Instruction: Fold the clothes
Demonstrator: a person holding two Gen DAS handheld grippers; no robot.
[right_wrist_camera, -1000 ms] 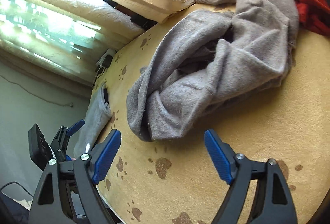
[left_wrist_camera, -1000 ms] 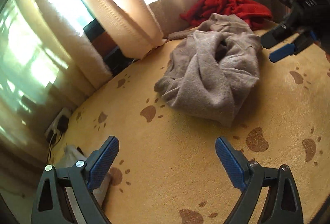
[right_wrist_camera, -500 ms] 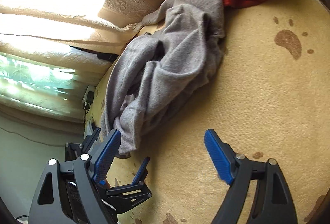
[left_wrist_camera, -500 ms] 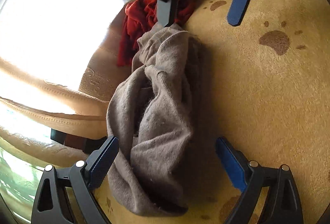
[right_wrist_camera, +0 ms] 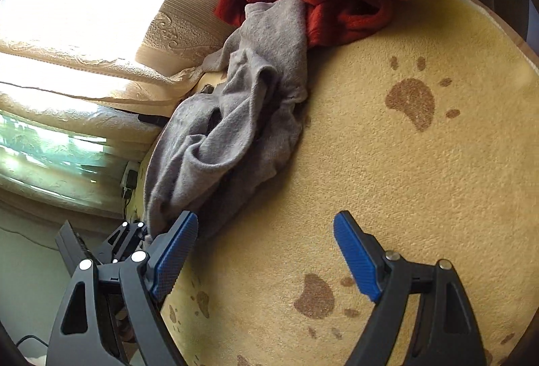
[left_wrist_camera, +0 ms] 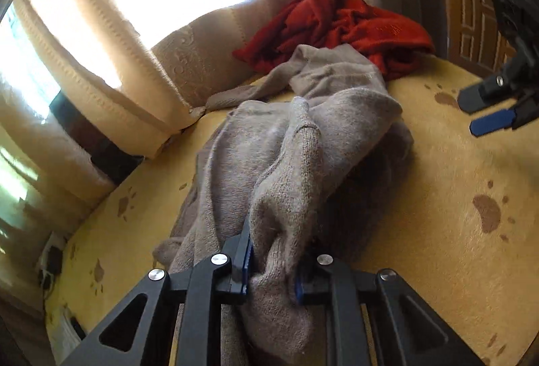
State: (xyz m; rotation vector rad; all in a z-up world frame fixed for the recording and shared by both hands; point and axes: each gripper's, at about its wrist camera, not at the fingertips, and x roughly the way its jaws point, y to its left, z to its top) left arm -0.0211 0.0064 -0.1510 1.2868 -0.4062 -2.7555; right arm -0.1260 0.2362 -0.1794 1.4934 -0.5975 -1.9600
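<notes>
A crumpled grey knit garment (left_wrist_camera: 303, 143) lies on a yellow blanket with brown paw prints (left_wrist_camera: 454, 248). My left gripper (left_wrist_camera: 271, 268) is shut on the garment's near end, with cloth bunched between its blue pads. In the right wrist view the same grey garment (right_wrist_camera: 232, 130) stretches from the red pile down to the left gripper (right_wrist_camera: 141, 233) at the lower left. My right gripper (right_wrist_camera: 266, 251) is open above bare blanket, to the right of the garment, holding nothing. It also shows at the right edge of the left wrist view as the right gripper (left_wrist_camera: 488, 117).
A red garment (left_wrist_camera: 340, 26) is heaped at the far end of the blanket (right_wrist_camera: 421, 164), partly on the grey one. Cream curtains (left_wrist_camera: 111, 63) hang along the left, with a bright window behind. A power strip (left_wrist_camera: 50, 261) sits on the floor at left.
My left gripper has closed on the near end of the grey garment; it was open half a second ago. The right gripper has stayed open and drawn back to the garment's right.
</notes>
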